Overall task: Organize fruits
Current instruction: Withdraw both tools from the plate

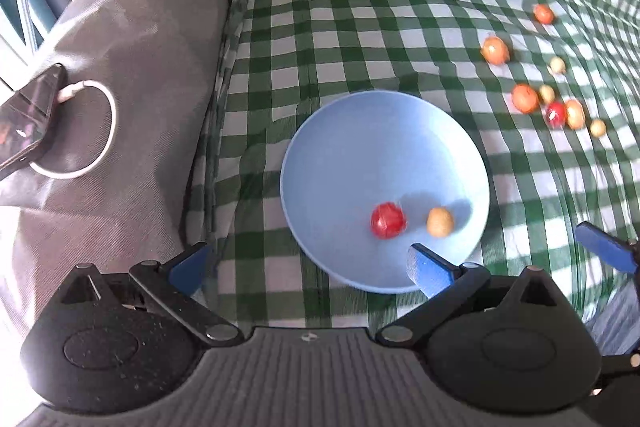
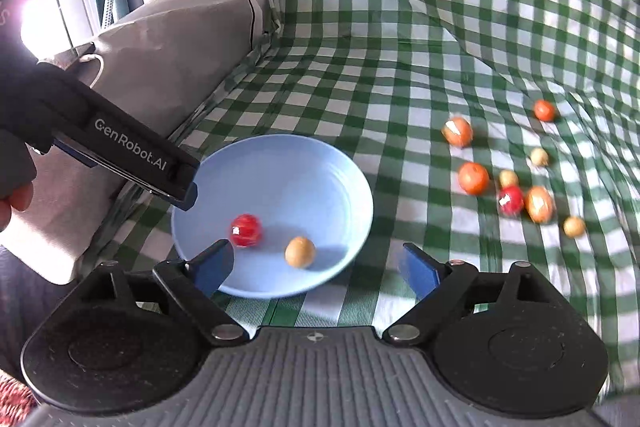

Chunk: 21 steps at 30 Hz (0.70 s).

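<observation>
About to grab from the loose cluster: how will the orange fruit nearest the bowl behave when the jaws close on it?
The orange fruit looks round and smooth, so it will likely roll if nudged. The wrinkled checkered cloth may slow it. A small tan fruit beside it could get bumped.

Bowl (image 2: pixel 280 155) sits on the checked cloth (image 2: pixel 360 47), toward the cloth's left edge. In the bowl: two small round fruits, the wrapped one (image 2: pixel 245 229) left, the plain one (image 2: pixel 300 251) right, both in the near half, apart from each other.

Right of the bowl, well apart from it, a loose cluster of eight fruits (image 2: pixel 510 179) lies on the cloth; four of them sit close together at the near end.

Left of the cloth's edge stands a bag (image 1: pixel 132 39), with a phone (image 1: pixel 28 119) and its looped cable (image 1: pixel 96 131) on top.

Left gripper (image 1: pixel 308 267) hangs over the bowl's near left rim; right gripper (image 2: pixel 316 267) over its near right rim.
</observation>
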{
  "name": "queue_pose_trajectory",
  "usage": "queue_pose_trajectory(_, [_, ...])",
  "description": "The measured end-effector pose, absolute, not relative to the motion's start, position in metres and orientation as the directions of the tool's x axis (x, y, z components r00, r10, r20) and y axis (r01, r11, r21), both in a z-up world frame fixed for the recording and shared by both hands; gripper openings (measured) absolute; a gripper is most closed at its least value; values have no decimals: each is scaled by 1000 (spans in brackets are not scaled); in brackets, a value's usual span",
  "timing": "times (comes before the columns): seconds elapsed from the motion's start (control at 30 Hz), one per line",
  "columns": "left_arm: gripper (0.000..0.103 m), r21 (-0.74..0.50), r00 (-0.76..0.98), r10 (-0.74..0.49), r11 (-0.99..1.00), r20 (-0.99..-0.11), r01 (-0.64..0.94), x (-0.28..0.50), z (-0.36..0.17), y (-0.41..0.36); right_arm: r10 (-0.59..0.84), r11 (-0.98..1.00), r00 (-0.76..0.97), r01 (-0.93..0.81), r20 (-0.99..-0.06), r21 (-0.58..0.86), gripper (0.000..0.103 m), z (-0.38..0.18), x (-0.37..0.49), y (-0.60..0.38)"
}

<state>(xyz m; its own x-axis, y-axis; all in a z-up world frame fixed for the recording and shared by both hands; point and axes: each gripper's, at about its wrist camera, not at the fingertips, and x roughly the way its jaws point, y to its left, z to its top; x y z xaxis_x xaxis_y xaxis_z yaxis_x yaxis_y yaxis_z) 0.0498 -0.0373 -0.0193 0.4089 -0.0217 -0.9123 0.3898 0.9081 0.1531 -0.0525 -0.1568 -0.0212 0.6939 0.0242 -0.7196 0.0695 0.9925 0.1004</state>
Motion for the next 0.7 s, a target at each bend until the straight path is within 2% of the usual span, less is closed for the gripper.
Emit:
queue_pose_trajectory(0.33, [103,196,445,4,901,-896,388,-3,-6,-23,-10,994,760,80,-650,78,95,4,-93,-149])
queue_pose_trajectory(0.7, [103,221,493,25,912,-870,344,-9,11,-13,-16,994,792,76,-611,73,96,14,-109,-146])
